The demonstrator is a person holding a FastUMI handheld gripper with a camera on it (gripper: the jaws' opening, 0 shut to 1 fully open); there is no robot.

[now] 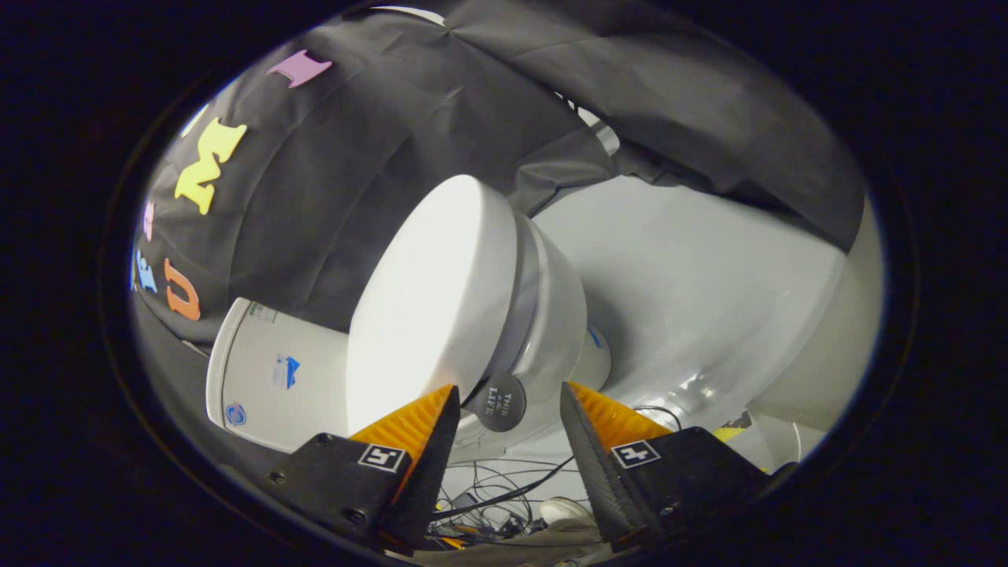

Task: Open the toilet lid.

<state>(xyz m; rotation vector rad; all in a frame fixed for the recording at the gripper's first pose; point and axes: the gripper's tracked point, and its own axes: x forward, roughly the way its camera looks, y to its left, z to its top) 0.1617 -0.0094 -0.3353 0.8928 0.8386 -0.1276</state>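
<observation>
We see the tongs [510, 402] spread open, gripping nothing. Just ahead, btwn the tips, sits a round dark sticker [495, 402] on the glossy white oval toilet lid [429, 307], shut over the white ceramic bowl [555, 323]. White cistern [272, 370] beyond; tangled cables [496, 492] below.

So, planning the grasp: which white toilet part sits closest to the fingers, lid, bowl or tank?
The lid: its lower edge lies just ahead of the open hand-held gripper; bowl and tank sit beyond.
</observation>
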